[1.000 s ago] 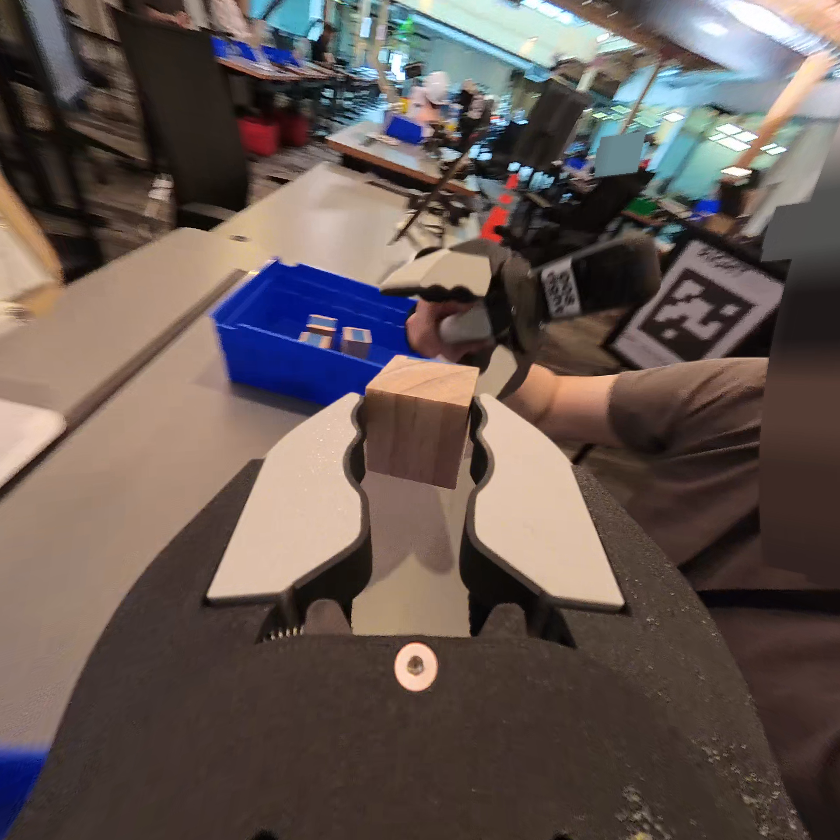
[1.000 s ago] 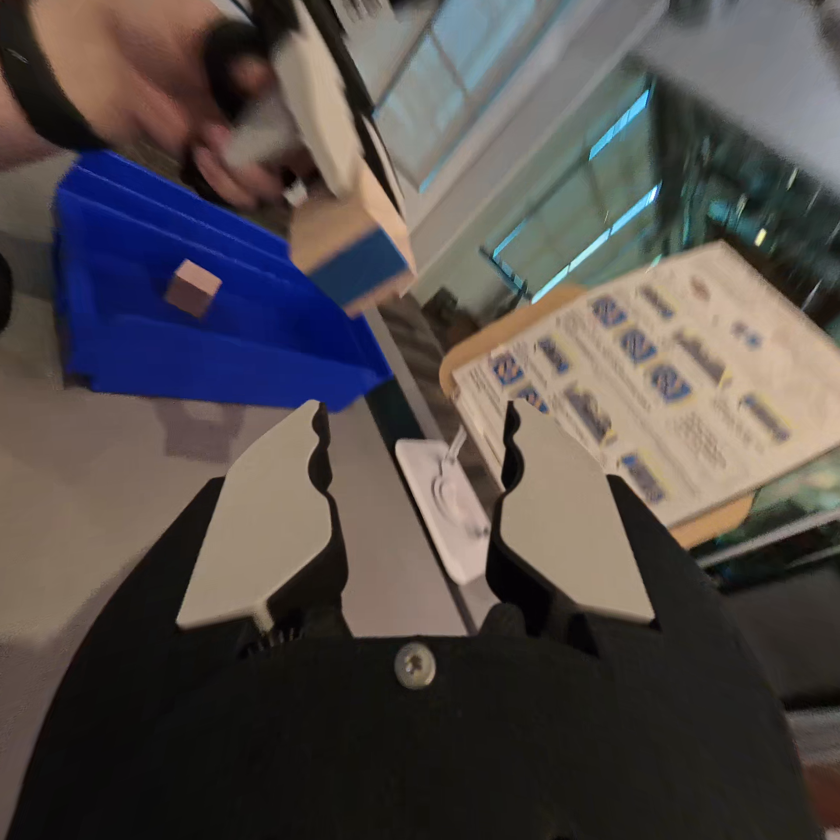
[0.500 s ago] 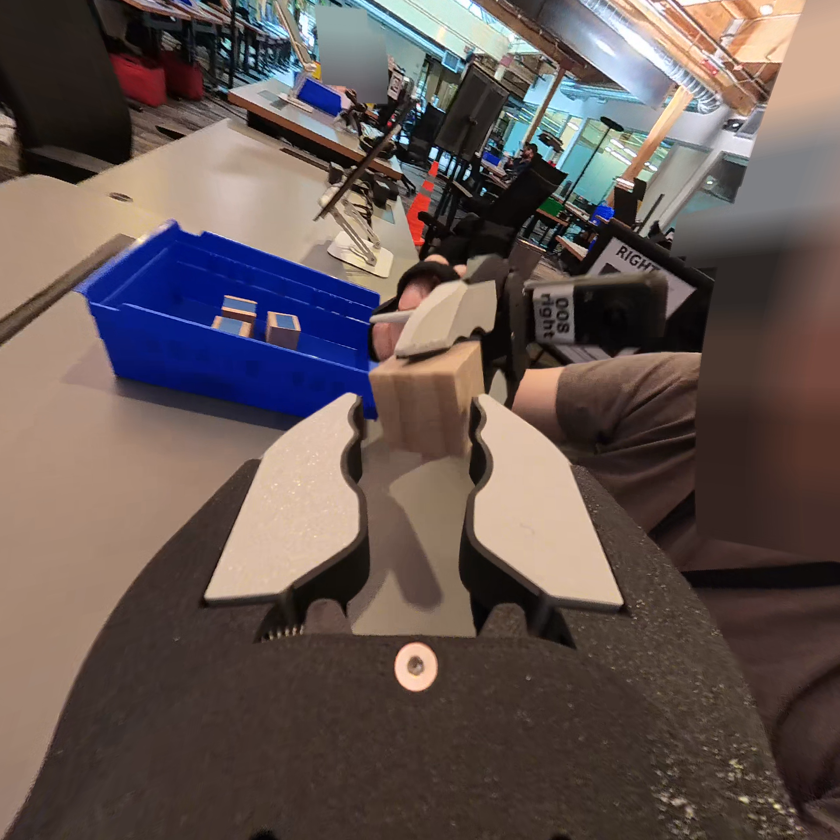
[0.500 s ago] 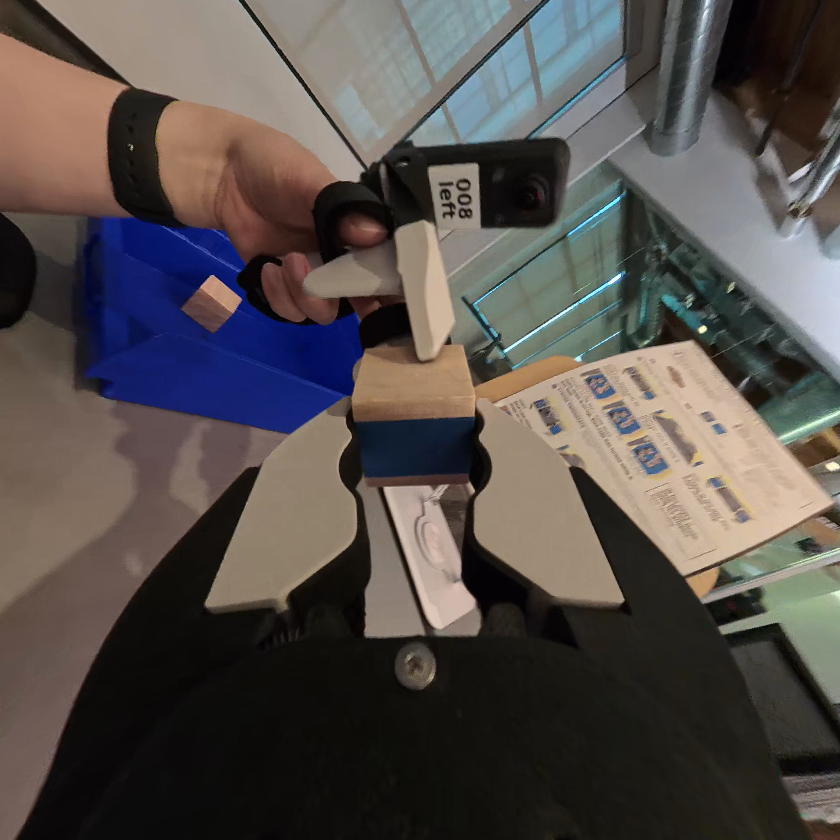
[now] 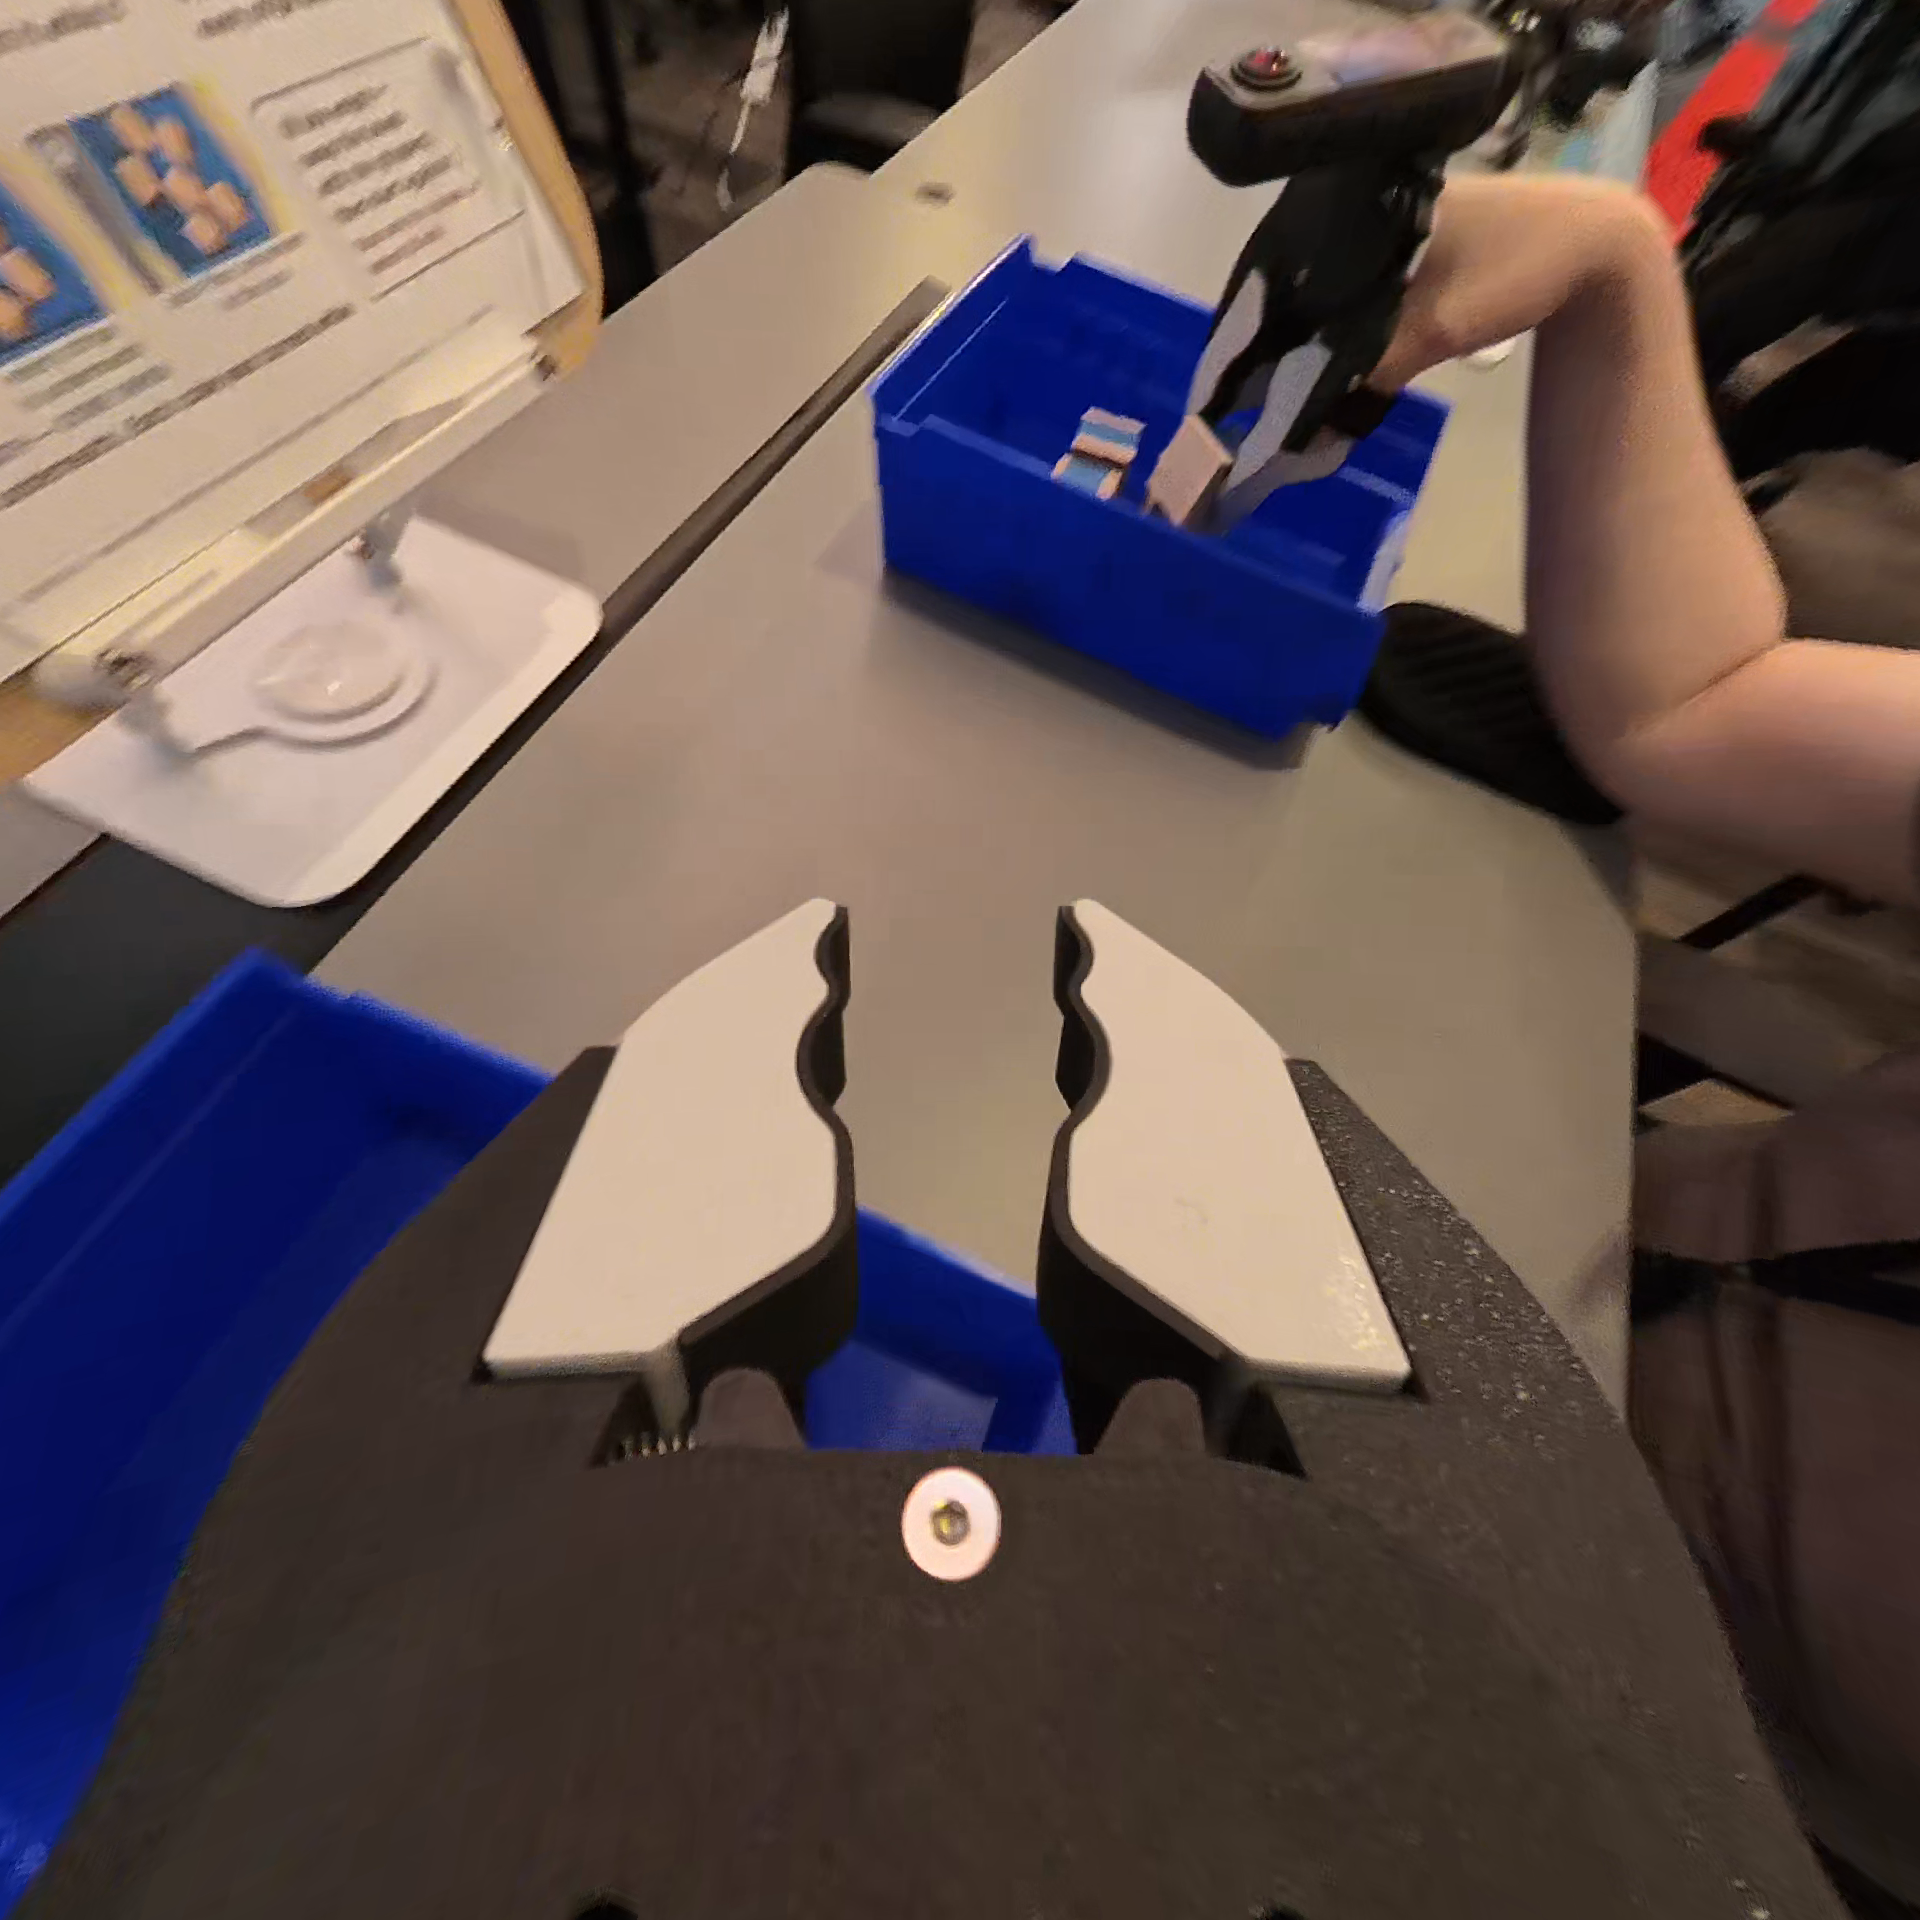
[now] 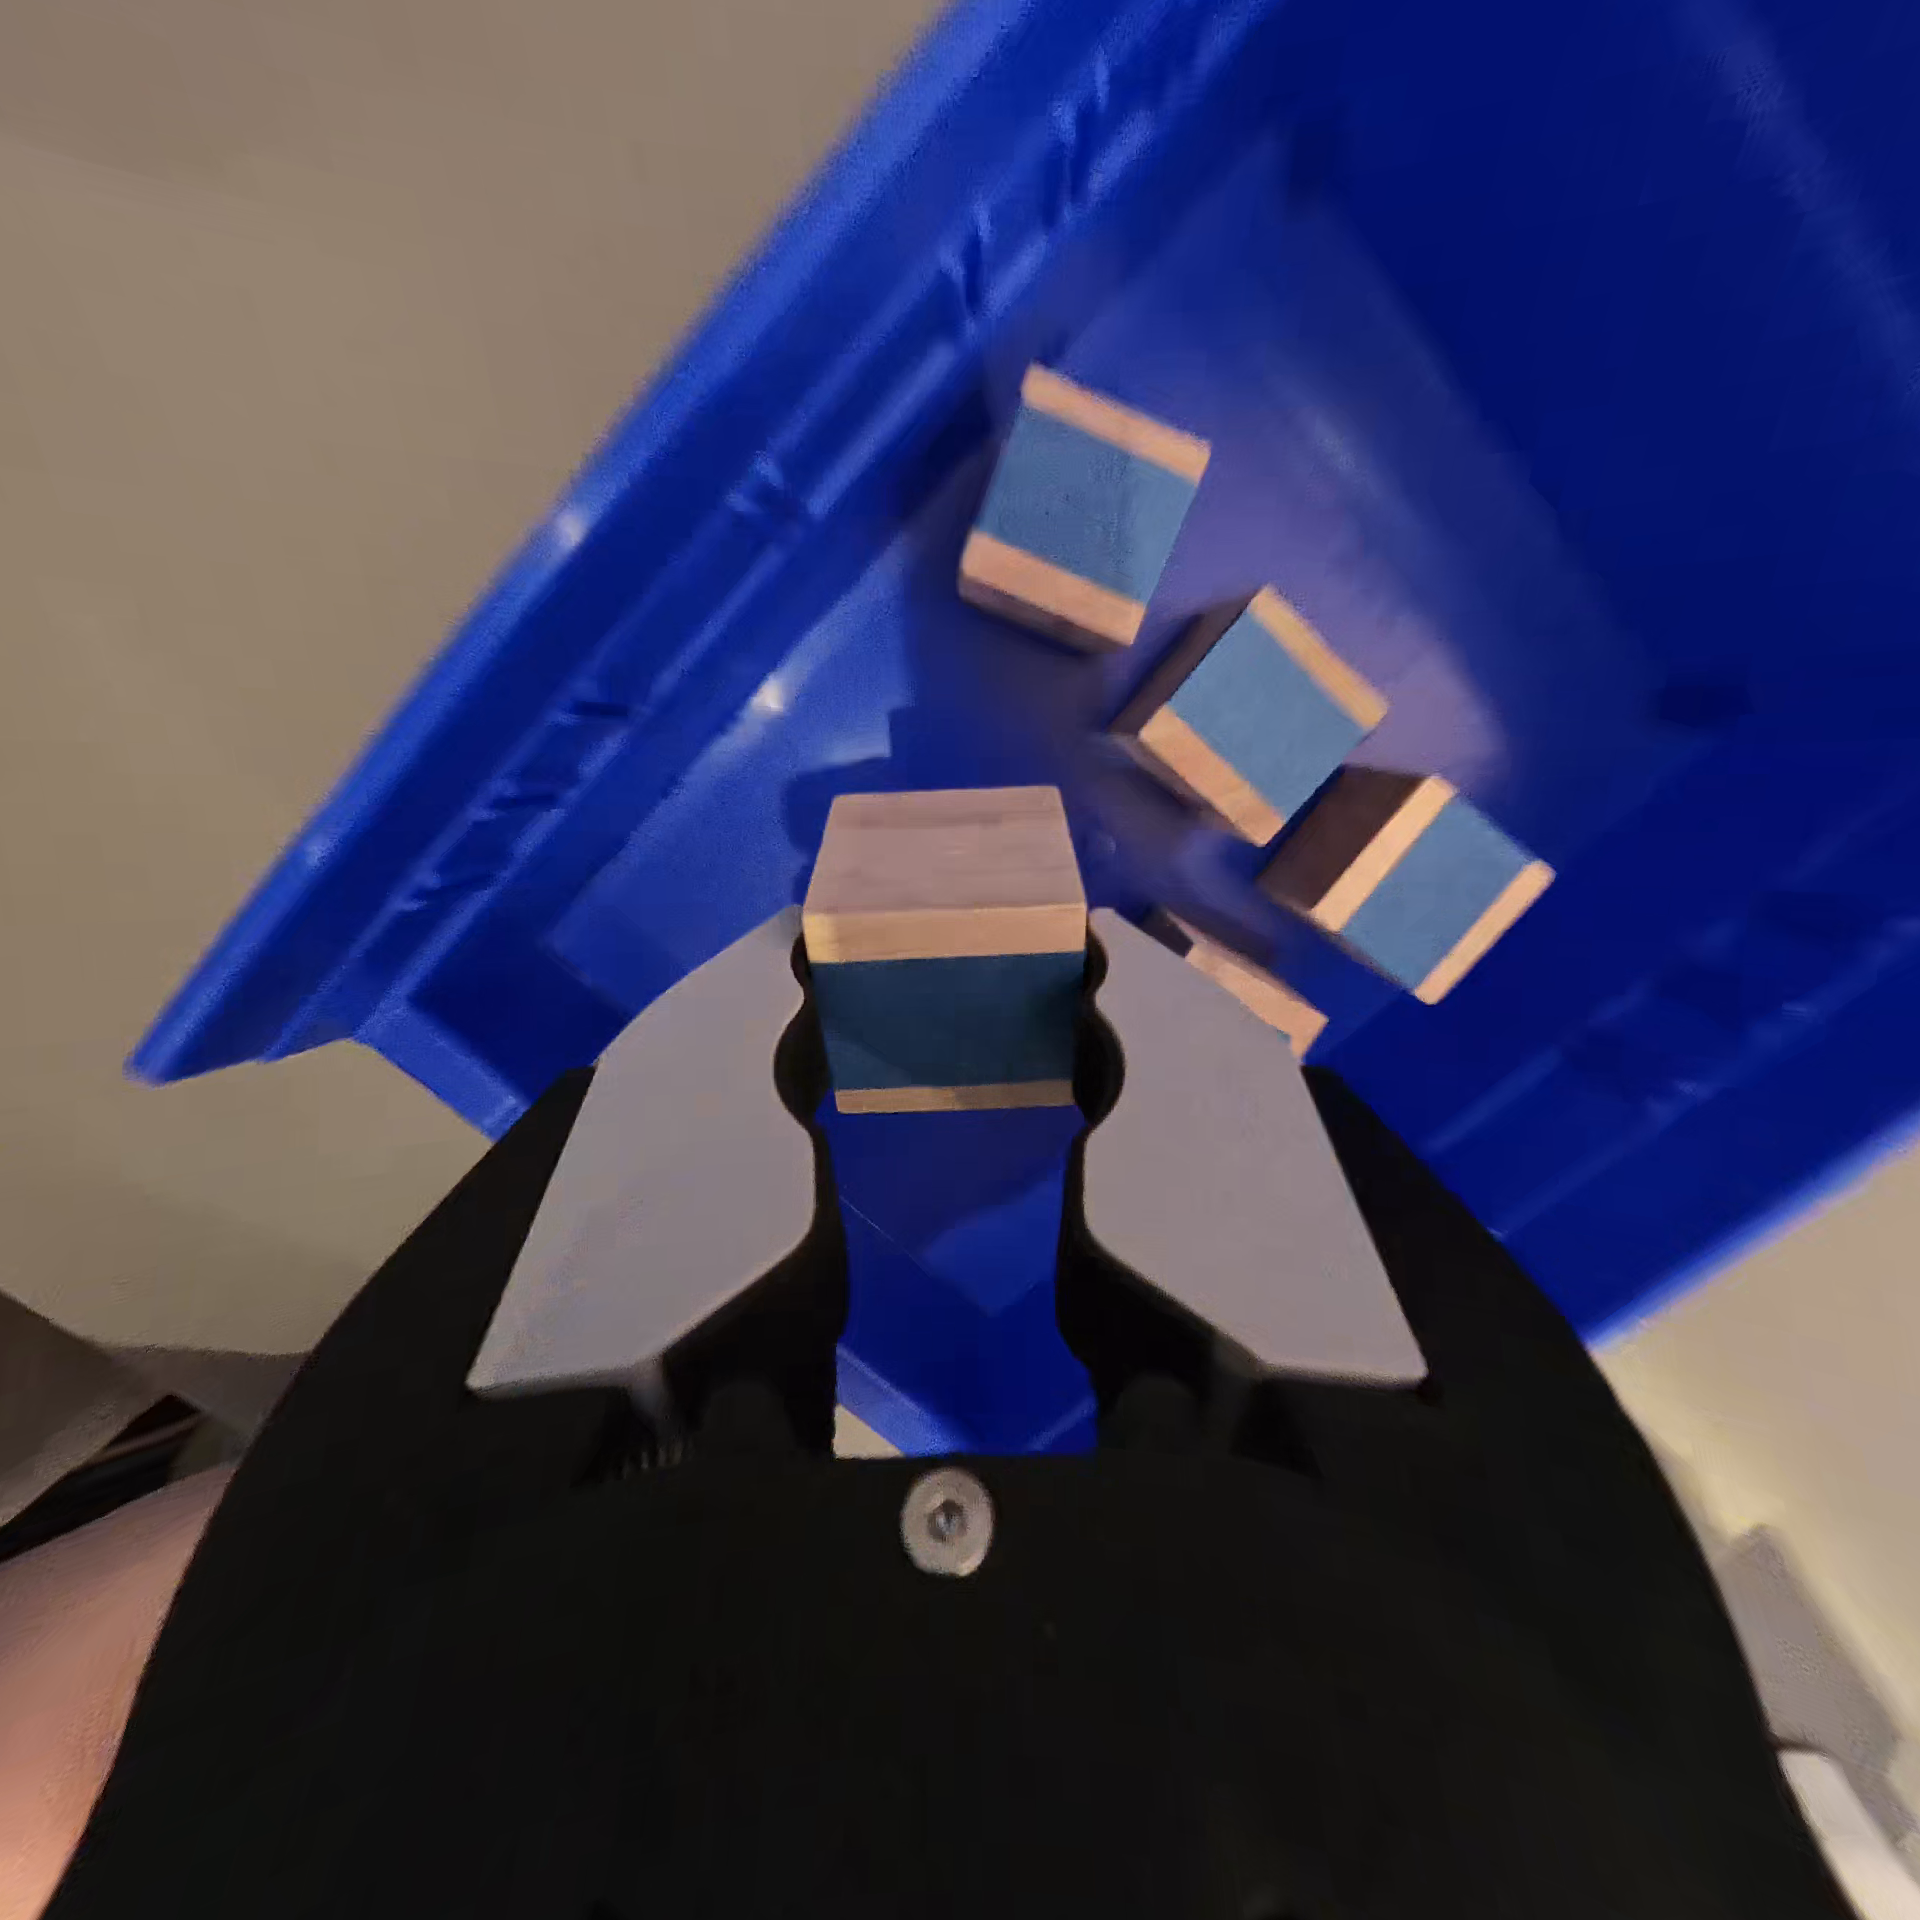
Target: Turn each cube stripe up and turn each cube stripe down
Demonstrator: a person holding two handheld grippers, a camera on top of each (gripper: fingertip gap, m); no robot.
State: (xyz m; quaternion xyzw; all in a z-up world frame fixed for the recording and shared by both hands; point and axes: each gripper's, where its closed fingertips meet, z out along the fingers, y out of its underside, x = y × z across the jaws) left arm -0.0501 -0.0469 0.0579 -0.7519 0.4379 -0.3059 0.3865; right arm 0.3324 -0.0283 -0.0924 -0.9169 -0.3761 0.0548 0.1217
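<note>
Gripping a blue-striped wooden cube (image 6: 943, 971), handed over from the left gripper (image 5: 948, 920), the right gripper (image 6: 945, 935) now hangs over the blue bin (image 6: 727, 582); left is spread, empty. Striped cubes (image 6: 1257, 712) lie just beyond: placement likely next.

Five wooden cubes are showing in the right wrist view: one cube (image 6: 945, 951) is sitting between the fingers, and four cubes (image 6: 1086, 509) (image 6: 1252, 717) (image 6: 1423, 888) (image 6: 1242, 982) are lying in a blue bin (image 6: 727, 582). Two blue bins are showing in the left wrist view, one far (image 5: 1132, 582) and one near (image 5: 208, 1195). Two grippers (image 5: 948, 914) (image 5: 1236, 457) are showing there too.
</note>
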